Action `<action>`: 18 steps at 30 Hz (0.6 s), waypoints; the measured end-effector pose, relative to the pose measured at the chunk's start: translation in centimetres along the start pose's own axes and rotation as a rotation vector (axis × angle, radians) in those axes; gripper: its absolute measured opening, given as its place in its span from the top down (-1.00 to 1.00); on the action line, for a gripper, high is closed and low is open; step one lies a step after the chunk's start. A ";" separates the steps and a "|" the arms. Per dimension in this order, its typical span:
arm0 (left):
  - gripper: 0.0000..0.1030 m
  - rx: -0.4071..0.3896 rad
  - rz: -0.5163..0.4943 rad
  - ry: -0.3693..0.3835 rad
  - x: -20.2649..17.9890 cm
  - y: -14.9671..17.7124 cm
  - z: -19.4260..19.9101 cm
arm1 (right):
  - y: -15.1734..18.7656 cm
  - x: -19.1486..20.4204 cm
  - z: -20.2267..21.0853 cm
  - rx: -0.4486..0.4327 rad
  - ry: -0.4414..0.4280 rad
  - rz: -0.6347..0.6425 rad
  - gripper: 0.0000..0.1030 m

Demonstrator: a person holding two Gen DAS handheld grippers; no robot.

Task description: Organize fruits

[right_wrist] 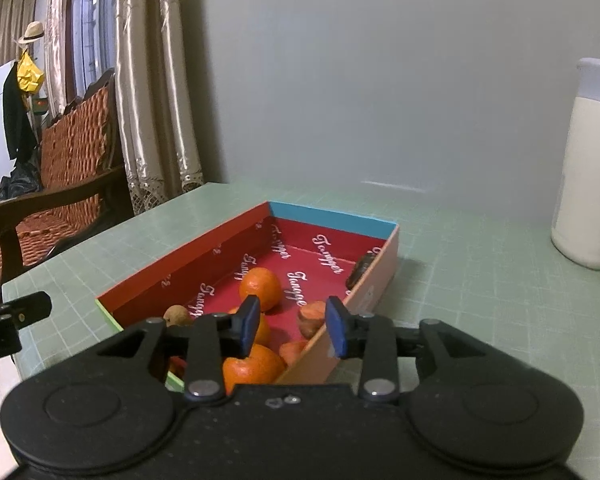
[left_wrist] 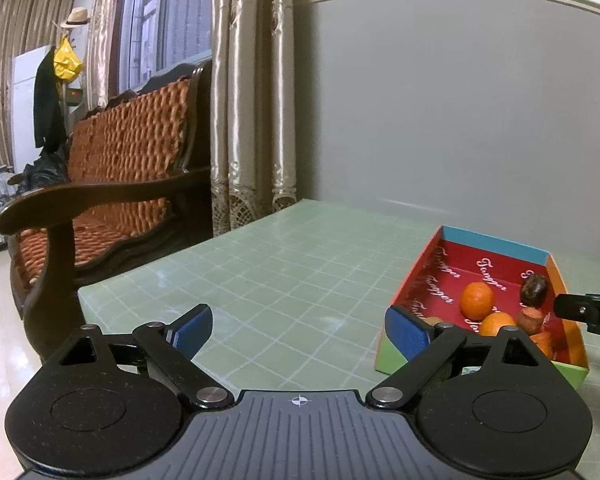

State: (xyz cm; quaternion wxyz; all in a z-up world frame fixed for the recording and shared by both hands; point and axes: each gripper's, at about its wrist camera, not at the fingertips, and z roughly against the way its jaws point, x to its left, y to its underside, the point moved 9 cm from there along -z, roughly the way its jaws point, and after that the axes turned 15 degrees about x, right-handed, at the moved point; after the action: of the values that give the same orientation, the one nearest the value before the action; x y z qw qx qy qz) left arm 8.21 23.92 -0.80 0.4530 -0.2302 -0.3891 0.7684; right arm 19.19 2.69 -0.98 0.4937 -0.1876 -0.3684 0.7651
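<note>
Fruit sits gathered in the red box (right_wrist: pixel 236 248) on the green table (right_wrist: pixel 460 280) — oranges (right_wrist: pixel 260 288) at its middle, a dark fruit (right_wrist: pixel 362 268) at two o'clock. The right gripper (right_wrist: pixel 292 326) hangs part-open, empty, straddling the box's right wall, probably just after a drop. The left gripper (left_wrist: pixel 300 326) gapes wide at nine o'clock — holding nothing. Nearer fruits are half hidden.

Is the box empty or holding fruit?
Holding fruit: the box contains oranges and a few brownish fruits on its red floor.
</note>
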 end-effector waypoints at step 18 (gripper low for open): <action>-1.00 0.105 -0.141 0.159 -7.7 1.6 3.9 | 4.4 -4.4 9.3 -0.027 0.117 -0.160 -1.00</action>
State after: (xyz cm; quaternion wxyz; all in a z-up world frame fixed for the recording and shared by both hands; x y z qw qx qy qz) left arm 8.31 15.24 0.24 0.5468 -0.2386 -0.3264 0.7332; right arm 12.34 -5.81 1.57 0.5714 -0.2086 -0.3630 0.7059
